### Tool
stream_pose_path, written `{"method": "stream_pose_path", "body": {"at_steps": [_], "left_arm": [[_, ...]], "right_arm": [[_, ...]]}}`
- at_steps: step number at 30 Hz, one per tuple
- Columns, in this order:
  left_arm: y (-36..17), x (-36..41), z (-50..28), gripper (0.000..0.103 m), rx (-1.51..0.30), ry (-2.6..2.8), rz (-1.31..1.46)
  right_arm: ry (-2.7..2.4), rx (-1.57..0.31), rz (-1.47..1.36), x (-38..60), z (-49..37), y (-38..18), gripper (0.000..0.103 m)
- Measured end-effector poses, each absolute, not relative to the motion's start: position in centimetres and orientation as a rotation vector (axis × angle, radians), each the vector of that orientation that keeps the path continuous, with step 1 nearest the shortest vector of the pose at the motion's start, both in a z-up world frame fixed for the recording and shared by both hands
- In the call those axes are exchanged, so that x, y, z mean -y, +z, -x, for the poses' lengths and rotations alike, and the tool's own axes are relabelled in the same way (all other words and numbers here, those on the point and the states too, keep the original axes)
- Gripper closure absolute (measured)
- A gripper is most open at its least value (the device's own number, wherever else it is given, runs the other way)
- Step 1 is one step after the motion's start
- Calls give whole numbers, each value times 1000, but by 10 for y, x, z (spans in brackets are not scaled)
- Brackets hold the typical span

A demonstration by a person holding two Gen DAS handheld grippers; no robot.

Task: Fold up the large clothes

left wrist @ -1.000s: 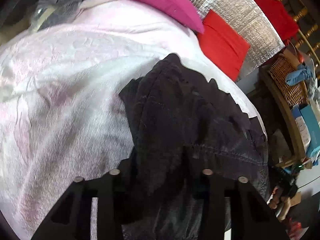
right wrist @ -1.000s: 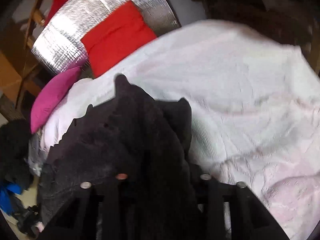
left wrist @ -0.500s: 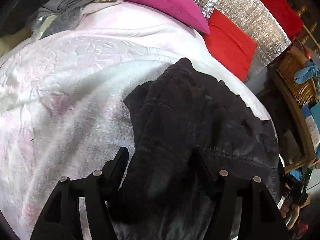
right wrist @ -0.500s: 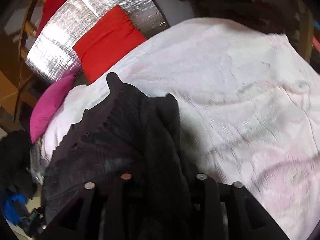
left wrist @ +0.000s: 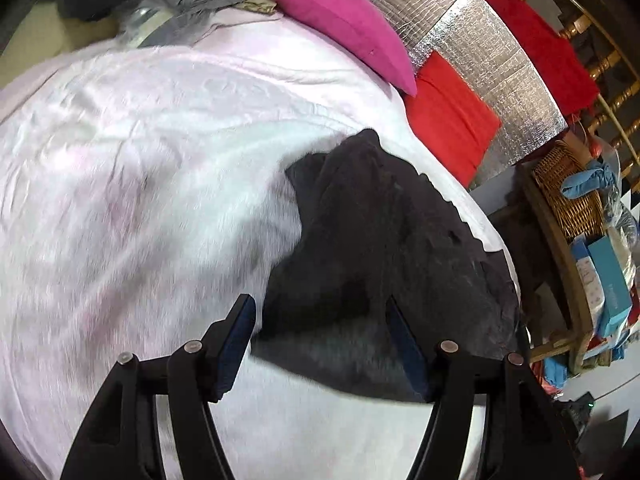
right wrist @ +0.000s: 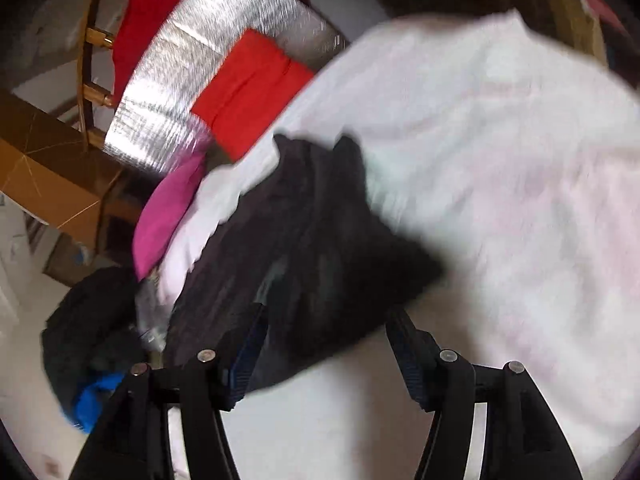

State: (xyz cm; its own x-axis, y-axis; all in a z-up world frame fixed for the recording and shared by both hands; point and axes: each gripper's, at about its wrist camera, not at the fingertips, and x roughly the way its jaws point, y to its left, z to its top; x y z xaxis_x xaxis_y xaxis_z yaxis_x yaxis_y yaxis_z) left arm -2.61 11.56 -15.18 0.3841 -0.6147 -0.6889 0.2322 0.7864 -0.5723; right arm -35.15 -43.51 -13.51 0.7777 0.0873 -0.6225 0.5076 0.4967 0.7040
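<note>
Both grippers let go of the dark garment on the bed.

A second before, each gripper pinched a near edge of the garment point(left wrist: 384, 248); now the left gripper point(left wrist: 320, 344) stood with fingers spread and nothing pressed between them, and the right gripper point(right wrist: 324, 344) was opening, its pads clear of the cloth. The garment lay bunched on the pale bedspread point(left wrist: 140, 200), toward its right side in the left view, near the red cushion point(left wrist: 448, 116) and pink pillow point(left wrist: 340, 16). That fold looked laid down, so fresh grips were probably next.
</note>
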Motion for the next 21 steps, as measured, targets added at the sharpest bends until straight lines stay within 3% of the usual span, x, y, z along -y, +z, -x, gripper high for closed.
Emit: {"method": "stream_pose_path", "body": {"at_steps": [5,10,11,12,13,15,19,21], "left_arm": [[-166,-108,36,25,-1087,-538,492],[-178,-100,19,26,-1099,-518,566],[-179,-98,14,38,-1091,-513,576],[-180,-97,11,49,-1086,-506,573],[-180,-95,7,52,-1083,-506,564],[-179,-93,3,61,-1066,-521,565],[-175,-87,5,63,-1035,-529,499],[-185,-86,5,56,-1083,-508,494]], "right_arm": [[-248,-721,-1125,424,317,-164,38],[-290,-686,-1291,433,294,-194,38],[-304,-672,-1280,432,293,-193,40],[-317,-669,-1253,429,290,-190,49],[-335,-667,-1202,426,287,-184,60],[-360,-643,-1092,416,283,-168,65],[-388,-611,-903,403,279,-145,67],[-412,-693,-925,405,275,-161,67]]}}
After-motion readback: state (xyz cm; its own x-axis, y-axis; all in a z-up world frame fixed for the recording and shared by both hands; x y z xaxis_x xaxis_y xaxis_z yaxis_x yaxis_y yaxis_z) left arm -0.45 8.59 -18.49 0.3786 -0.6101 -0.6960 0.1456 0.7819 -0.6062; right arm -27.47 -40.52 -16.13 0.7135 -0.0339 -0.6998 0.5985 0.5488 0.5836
